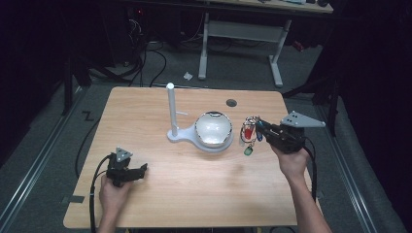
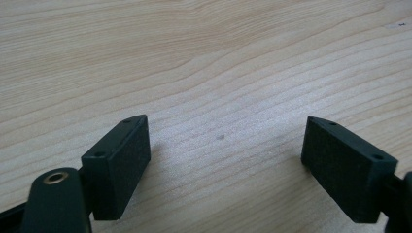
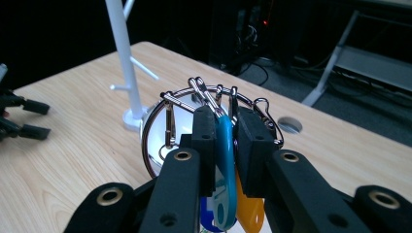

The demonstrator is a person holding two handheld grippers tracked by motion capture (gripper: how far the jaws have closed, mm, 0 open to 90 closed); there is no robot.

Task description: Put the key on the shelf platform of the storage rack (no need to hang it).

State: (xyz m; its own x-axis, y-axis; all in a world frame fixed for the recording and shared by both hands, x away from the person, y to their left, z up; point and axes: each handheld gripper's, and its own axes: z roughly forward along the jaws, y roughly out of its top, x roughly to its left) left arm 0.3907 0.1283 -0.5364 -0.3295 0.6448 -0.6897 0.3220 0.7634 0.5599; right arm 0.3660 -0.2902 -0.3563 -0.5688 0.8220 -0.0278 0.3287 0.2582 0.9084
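Right gripper (image 3: 226,141), right of frame centre, jaws pinching a bunch of coloured plastic key tags on metal rings (image 1: 249,135) beside the white bowl-and-post stand (image 1: 209,130). Left gripper (image 2: 226,165), lower left: jaws spread, empty. Risk: thin grip, tags could slip or snag.

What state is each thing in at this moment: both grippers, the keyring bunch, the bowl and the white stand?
Left gripper: open, low over bare table, holding nothing.
Right gripper: shut on the blue tag, raised beside the bowl.
Keyring bunch: lifted, tags hanging free.
Blue tag: pinched between the jaws.
Bowl: upright on the stand's base; contents unclear.
White stand: upright, pegs bare.
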